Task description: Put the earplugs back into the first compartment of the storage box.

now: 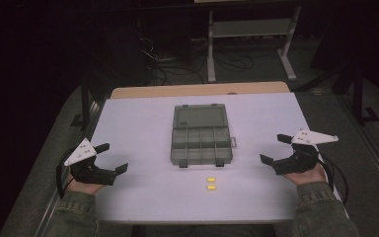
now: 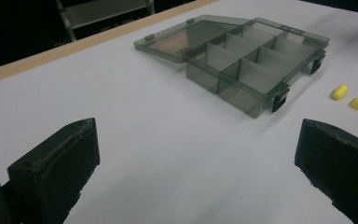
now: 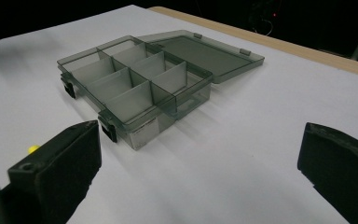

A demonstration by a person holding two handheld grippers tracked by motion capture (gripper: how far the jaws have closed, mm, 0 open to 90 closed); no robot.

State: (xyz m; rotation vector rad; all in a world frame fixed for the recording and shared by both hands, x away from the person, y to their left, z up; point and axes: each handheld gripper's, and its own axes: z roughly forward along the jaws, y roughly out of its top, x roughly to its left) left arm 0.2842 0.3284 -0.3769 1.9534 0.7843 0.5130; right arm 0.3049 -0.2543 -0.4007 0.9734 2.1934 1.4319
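**Both claws spread wide over bare tabletop**

Left claw (image 1: pixel 106 157) resting at near left of table (image 1: pixel 138 128), jaws spread wide, pinching nothing. Right claw (image 1: pixel 276 148) at near right, jaws likewise spread wide, nothing between them. Blocky black pads (image 2: pixel 56 168) with a rough, matte, slightly crumbled face; flat grey three-cornered plate on top of each claw, black cable looping off behind.

Smoky see-through plastic box (image 1: pixel 201 146) at centre of table, well apart from both claws, lid (image 1: pixel 200 117) swung flat open toward far side. Thin upright dividers splitting tray into small square compartments; two dark latches on near edge.

Two small yellow pieces (image 1: pixel 210 183), stubby and rounded like soft plugs, lying just beside each other on near side of box, close to its near right corner, between the two claws.

Smooth pale matte tabletop, with a strip of light wood along far edge.
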